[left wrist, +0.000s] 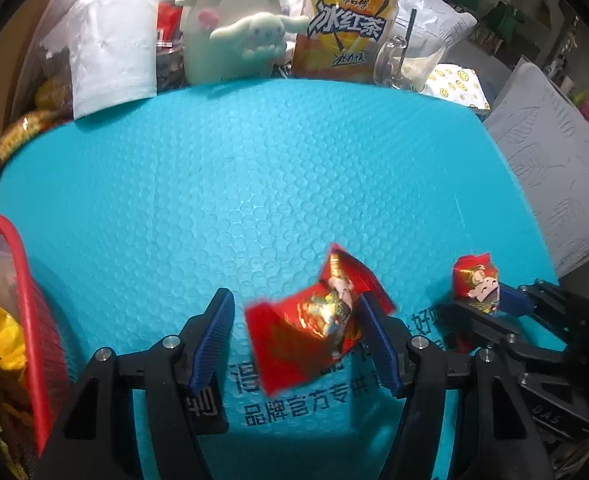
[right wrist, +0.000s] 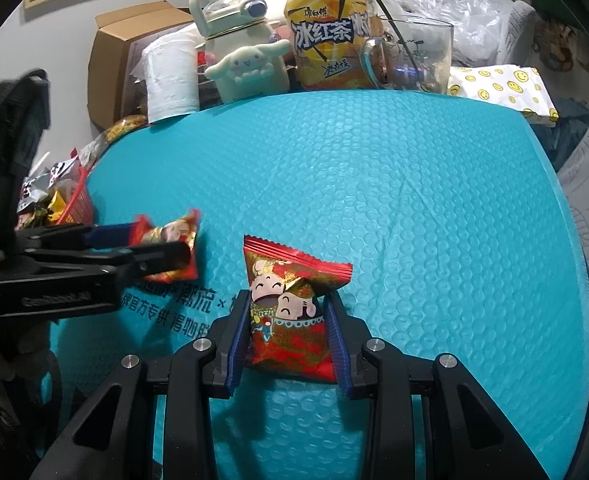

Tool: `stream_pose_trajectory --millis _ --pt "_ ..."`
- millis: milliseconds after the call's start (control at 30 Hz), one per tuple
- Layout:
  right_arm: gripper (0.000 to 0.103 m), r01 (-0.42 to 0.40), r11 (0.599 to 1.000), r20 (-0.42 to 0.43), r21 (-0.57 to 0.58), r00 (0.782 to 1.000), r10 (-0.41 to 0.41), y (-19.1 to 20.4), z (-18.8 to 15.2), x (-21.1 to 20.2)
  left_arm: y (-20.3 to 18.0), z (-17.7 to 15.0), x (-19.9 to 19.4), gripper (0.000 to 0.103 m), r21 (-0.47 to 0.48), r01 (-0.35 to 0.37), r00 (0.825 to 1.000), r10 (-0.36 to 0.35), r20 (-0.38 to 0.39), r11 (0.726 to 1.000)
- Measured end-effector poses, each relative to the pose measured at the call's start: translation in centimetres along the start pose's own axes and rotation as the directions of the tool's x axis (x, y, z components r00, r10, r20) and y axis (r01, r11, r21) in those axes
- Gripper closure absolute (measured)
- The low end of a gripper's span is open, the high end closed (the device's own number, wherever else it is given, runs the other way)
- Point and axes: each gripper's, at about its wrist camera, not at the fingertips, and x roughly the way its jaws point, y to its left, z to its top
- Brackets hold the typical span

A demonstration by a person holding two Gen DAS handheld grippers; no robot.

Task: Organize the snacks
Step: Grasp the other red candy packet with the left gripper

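A red foil snack packet (left wrist: 314, 320) sits between the fingers of my left gripper (left wrist: 296, 298), just over the teal bubble mat (left wrist: 254, 180). It rests against the right pad, and a strip of mat shows between it and the left pad, so the jaws stand open. My right gripper (right wrist: 288, 296) is shut on a second red packet with cartoon figures (right wrist: 290, 320), held upright above the mat (right wrist: 374, 180). In the left wrist view that gripper (left wrist: 482, 304) and its packet (left wrist: 474, 284) are at the right. The right wrist view shows the left gripper (right wrist: 162, 240) and its blurred packet (right wrist: 174, 244) at the left.
A red mesh basket (left wrist: 34, 320) with several snack packets stands at the mat's left edge (right wrist: 78, 208). Along the far edge are a paper roll (left wrist: 110, 60), a cream jug with a plush figure (left wrist: 230, 40), an iced tea bottle (left wrist: 346, 32) and a glass mug (left wrist: 410, 64). Grey quilted cloth (left wrist: 554, 168) lies on the right.
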Motion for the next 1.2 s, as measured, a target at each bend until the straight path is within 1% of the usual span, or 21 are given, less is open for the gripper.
stream_pose_trajectory --millis 133,233,267,300,333,367,400,467,600,667,767,867,900,933,967,1000,1100,1200 --pt "0.067 -0.001 1.0 0.004 -0.004 1.0 0.001 0.0 -0.1 0.0 -0.6 -0.1 0.1 0.04 0.015 -0.012 1.0 0.012 0.007 1.0" --pt "0.066 -0.001 1.0 0.005 -0.01 1.0 0.001 0.1 -0.2 -0.1 -1.1 -0.4 -0.1 0.04 0.034 0.014 1.0 -0.014 0.027 0.999" --pt "0.066 -0.002 1.0 0.005 -0.009 1.0 0.002 0.1 -0.2 -0.1 -1.3 -0.6 -0.1 0.047 0.046 0.013 0.999 -0.014 0.039 0.999" --pt "0.064 -0.003 1.0 0.005 -0.01 1.0 0.003 0.1 -0.1 -0.1 -1.7 -0.7 0.0 0.055 0.068 -0.008 0.999 0.004 0.049 0.998" --pt "0.062 -0.008 1.0 0.004 -0.01 1.0 0.008 0.1 -0.1 -0.1 -2.3 -0.9 0.0 0.058 0.101 -0.026 0.998 0.02 0.06 0.994" --pt "0.06 -0.013 1.0 0.004 -0.01 1.0 0.013 0.1 -0.1 -0.2 -2.4 -1.0 0.0 0.063 0.116 -0.024 0.998 0.016 0.064 0.993" --pt "0.056 -0.015 1.0 0.003 -0.011 1.0 0.015 0.2 -0.2 -0.2 -2.6 -1.1 0.0 0.066 0.119 -0.008 0.998 0.001 0.063 0.993" --pt "0.055 -0.007 1.0 0.006 -0.017 1.0 0.007 0.3 -0.2 -0.2 -2.6 -1.0 0.0 0.071 0.123 0.009 0.998 -0.017 0.063 0.992" --pt "0.055 -0.004 1.0 0.014 -0.019 1.0 0.005 0.3 -0.2 -0.3 -2.5 -1.0 -0.1 0.072 0.125 0.055 0.997 -0.061 0.05 0.991" --pt "0.055 -0.004 1.0 0.017 -0.015 1.0 0.004 0.2 -0.3 -0.3 -2.7 -1.0 -0.1 0.077 0.125 0.064 0.996 -0.07 0.047 0.99" --pt "0.055 0.007 1.0 0.02 -0.025 1.0 -0.006 0.2 -0.4 -0.4 -3.0 -1.3 -0.2 0.079 0.125 0.074 0.996 -0.081 0.05 0.989" --pt "0.061 0.031 0.998 0.023 -0.052 0.999 -0.03 0.4 -0.5 -0.4 -3.4 -1.6 -0.3 0.08 0.132 0.086 0.994 -0.093 0.048 0.987" --pt "0.066 0.041 0.998 0.024 -0.056 0.999 -0.04 0.3 -0.5 -0.4 -3.4 -1.8 -0.5 0.081 0.136 0.087 0.994 -0.094 0.048 0.987" --pt "0.067 0.053 0.997 0.025 -0.058 0.998 -0.052 0.3 -0.5 -0.5 -3.6 -1.8 -0.5 0.081 0.139 0.089 0.994 -0.097 0.047 0.986" --pt "0.068 0.049 0.997 0.025 -0.056 0.999 -0.048 0.2 -0.5 -0.5 -3.8 -1.9 -0.6 0.081 0.142 0.092 0.994 -0.1 0.047 0.986" --pt "0.072 0.045 0.998 0.025 -0.051 0.999 -0.043 0.1 -0.5 -0.6 -3.9 -2.0 -0.6 0.081 0.145 0.093 0.994 -0.101 0.046 0.985" --pt "0.072 0.044 0.997 0.024 -0.066 0.999 -0.042 0.1 -0.6 -0.8 -4.4 -2.2 -0.6 0.081 0.148 0.101 0.994 -0.107 0.033 0.984" --pt "0.072 0.026 0.998 0.019 -0.062 1.0 -0.025 0.2 -0.7 -0.9 -4.6 -2.5 -1.0 0.081 0.149 0.104 0.993 -0.11 0.031 0.983"
